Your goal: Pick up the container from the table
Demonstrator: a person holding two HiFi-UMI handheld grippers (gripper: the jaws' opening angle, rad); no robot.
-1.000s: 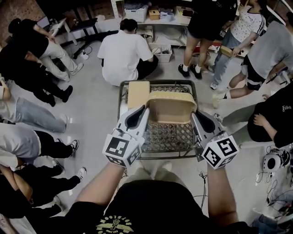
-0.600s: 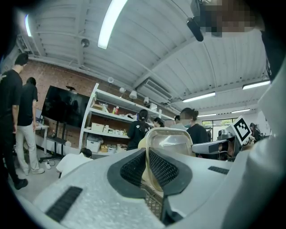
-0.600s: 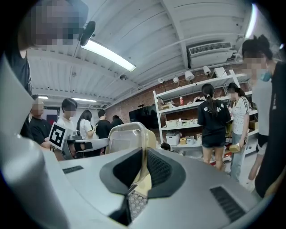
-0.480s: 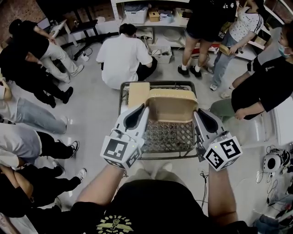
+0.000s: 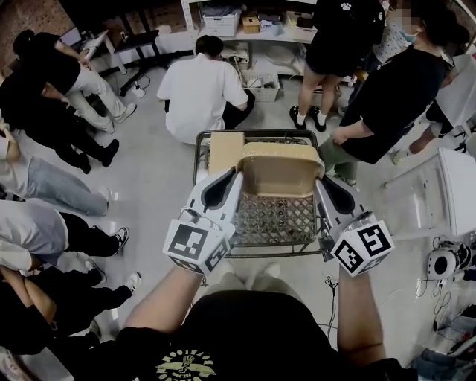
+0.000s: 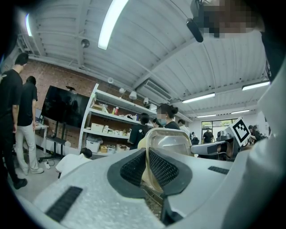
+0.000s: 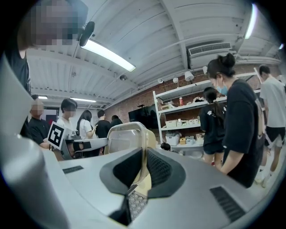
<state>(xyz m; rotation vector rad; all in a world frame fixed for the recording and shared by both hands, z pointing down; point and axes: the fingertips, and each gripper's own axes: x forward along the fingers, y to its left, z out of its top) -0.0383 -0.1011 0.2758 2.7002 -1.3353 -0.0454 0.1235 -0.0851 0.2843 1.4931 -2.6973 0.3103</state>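
Note:
A tan, translucent plastic container hangs above the wire-mesh table, held from both sides. My left gripper is shut on its left rim, and my right gripper is shut on its right rim. In the left gripper view the container rim runs between the black pads of the left gripper. Likewise in the right gripper view, the container wall is pinched in the right gripper. Both grippers point about level.
A flat tan box lies on the table's far left corner. A person in white crouches just beyond the table. A person in black stands close at the right. Several people line the left side. Shelves stand at the back.
The container and both grippers have stayed about where they were. At the right, a person in black has stepped closer to the table, covering the people behind.

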